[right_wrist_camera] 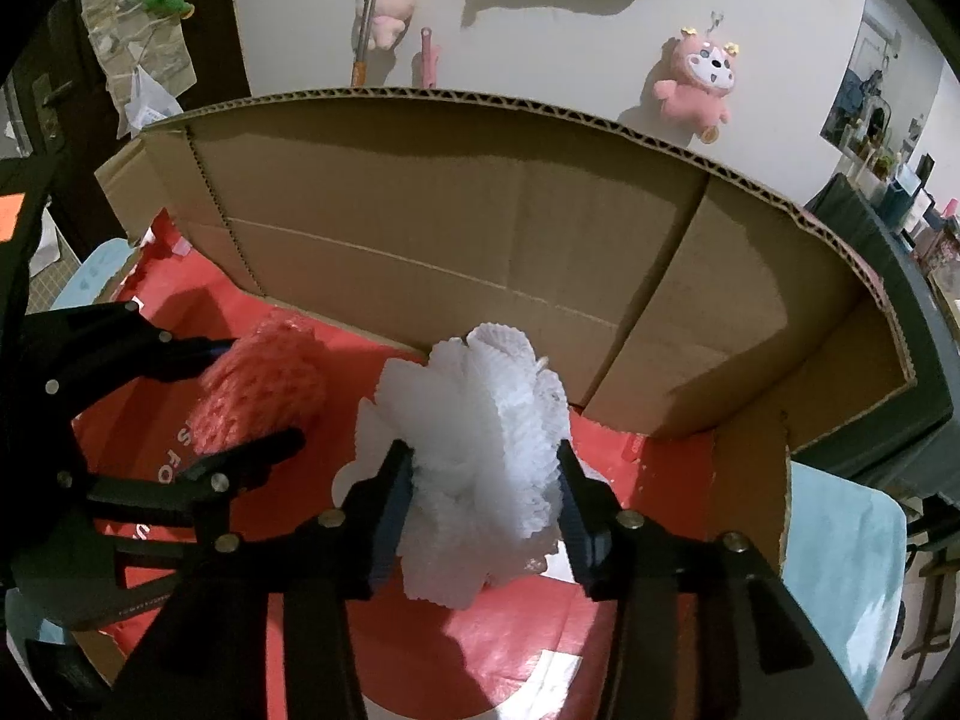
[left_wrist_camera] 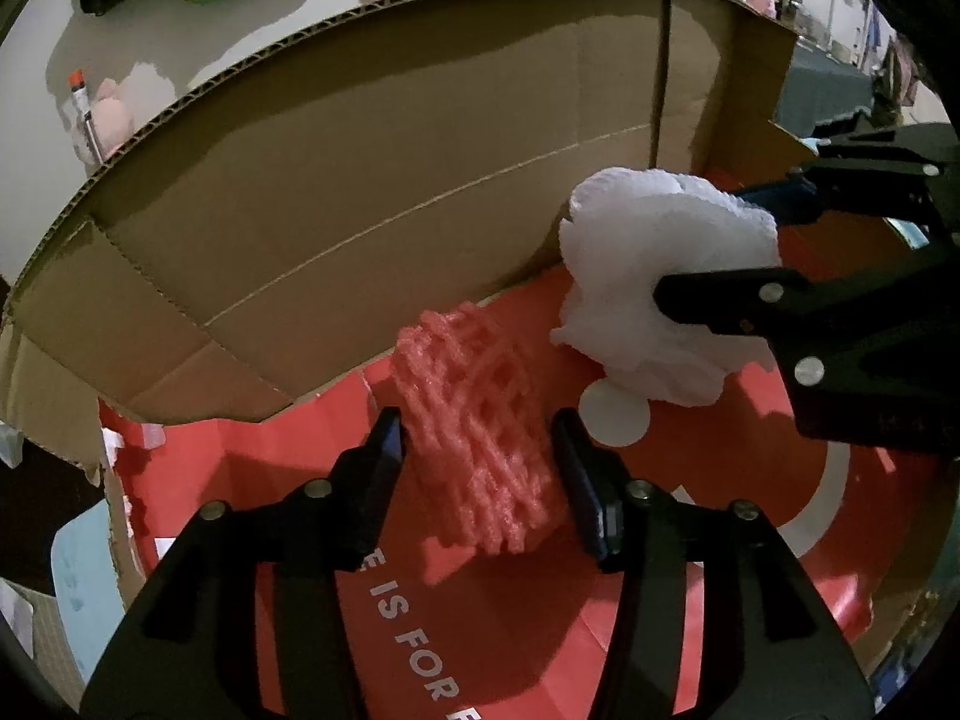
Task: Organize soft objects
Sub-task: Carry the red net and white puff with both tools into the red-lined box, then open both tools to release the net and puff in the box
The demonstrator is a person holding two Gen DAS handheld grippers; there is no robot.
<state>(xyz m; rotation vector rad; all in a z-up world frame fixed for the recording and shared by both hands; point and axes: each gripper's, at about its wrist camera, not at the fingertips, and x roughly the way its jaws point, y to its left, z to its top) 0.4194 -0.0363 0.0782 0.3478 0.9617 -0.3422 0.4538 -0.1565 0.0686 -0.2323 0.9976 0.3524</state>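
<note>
Red printed lining is covering the floor of the cardboard box (left_wrist_camera: 372, 192), and both foam nets are sitting on it, which suggests the box is where the soft things are being gathered. The pink foam net (left_wrist_camera: 474, 450) is lying near the left of the box floor, close to the far wall, with the left gripper (left_wrist_camera: 477, 468) straddling it. Its jaws are standing spread on either side; the left pad seems to be just brushing the mesh while the right pad is showing a gap, so it is looking more like a release than a pinch. The white foam net (right_wrist_camera: 480, 468) is resting to the right of the pink one, partly over a white disc printed on the lining. The right gripper (right_wrist_camera: 486, 498) is bracketing it, jaws parted, pads just beside the ruffled edges; whether they are pressing I cannot tell for certain, but the net is looking uncrushed.

Both nets are springy open lattices, the pink one tube-shaped, the white one bunched into a frilly ball. The box walls are plain corrugated board, stiff and upright. A pink plush toy (right_wrist_camera: 699, 81) is lying outside, beyond the far wall.
</note>
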